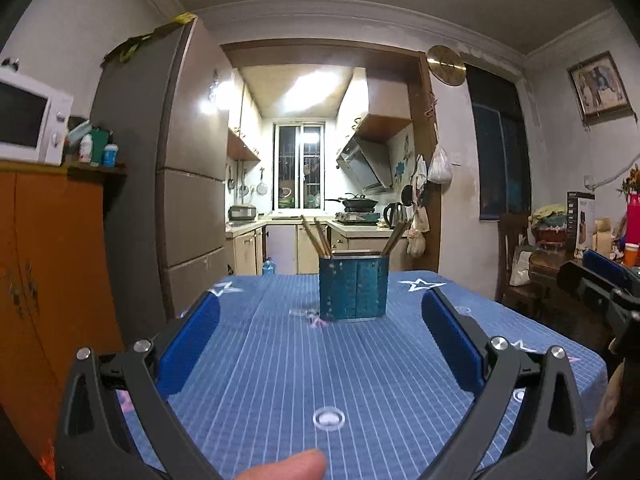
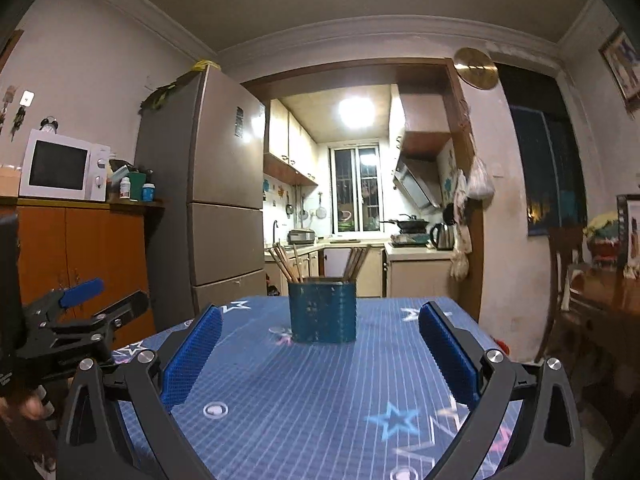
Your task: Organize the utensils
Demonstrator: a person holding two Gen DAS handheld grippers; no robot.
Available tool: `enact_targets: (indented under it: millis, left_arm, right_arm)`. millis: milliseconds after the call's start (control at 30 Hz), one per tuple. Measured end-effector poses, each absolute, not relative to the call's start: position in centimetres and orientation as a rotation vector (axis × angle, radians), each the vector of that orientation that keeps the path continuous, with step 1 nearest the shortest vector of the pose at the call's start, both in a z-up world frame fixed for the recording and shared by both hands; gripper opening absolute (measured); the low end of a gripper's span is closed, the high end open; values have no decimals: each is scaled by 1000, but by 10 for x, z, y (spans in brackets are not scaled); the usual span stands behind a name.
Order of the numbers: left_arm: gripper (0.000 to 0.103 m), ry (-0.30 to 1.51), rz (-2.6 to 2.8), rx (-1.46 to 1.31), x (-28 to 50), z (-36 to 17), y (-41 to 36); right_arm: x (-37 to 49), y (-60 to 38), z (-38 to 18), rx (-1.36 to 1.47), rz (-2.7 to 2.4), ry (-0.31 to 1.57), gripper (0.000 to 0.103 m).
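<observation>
Teal utensil holder (image 1: 353,286) stands ahead — between both grippers' wide-spread, empty fingers (image 2: 193,354).

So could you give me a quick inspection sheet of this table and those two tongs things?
Surface: table under a blue grid-patterned cloth with stars.
Job's things: blue-green rectangular holder stands upright mid-table; wooden chopsticks lean out in two bunches, left and right.
Clutter: nothing seen loose on the cloth.
Grippers: left tongs open, empty, aimed at the holder; right tongs likewise.
Cables: nothing seen.
Surroundings: white microwave on an orange wooden cabinet, tall grey fridge, lit kitchen behind.
</observation>
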State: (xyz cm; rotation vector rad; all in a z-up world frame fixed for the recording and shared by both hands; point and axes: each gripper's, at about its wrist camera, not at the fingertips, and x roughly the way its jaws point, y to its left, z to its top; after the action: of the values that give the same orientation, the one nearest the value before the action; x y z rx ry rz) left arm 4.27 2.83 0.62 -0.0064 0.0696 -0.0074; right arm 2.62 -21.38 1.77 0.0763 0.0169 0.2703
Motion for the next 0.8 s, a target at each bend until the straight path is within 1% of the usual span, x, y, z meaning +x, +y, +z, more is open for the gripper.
enact_targets:
  millis: [233, 800]
  left_arm:
    - [98, 92, 24, -22, 25, -12, 37]
    - [98, 84, 18, 2, 7, -1, 23]
  right_arm:
    - [7, -221, -3, 89, 266, 40, 98]
    - [-11, -214, -4, 68, 230, 60, 98]
